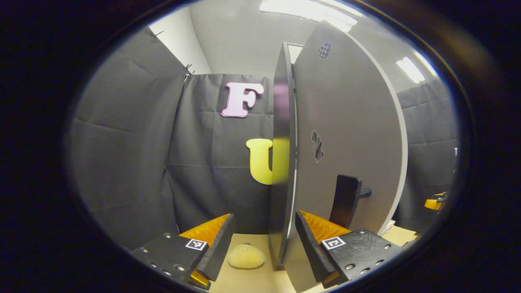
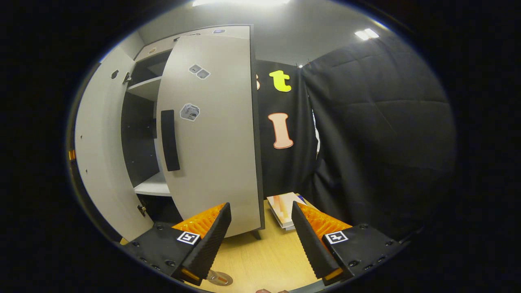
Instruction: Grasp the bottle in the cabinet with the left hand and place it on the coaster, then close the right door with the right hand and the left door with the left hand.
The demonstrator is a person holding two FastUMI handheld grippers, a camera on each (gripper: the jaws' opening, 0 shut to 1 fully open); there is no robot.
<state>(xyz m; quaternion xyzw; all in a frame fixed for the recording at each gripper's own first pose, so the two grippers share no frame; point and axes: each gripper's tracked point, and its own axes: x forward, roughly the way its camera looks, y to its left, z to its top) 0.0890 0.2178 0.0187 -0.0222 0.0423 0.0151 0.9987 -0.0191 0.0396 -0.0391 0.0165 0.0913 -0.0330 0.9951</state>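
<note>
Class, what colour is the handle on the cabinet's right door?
Black. The handle on the pale grey right door shows best in the right gripper view.

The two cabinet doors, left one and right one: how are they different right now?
In the right gripper view, the right door is swung most of the way across the cabinet's front, while the left door stands wide open. The right door shows its outer face with a black handle and stickers; the left door shows its plain inner face with hinges. The right door hides part of the shelves; the left door leaves them in sight. Both are tall, flat and light grey.
</note>
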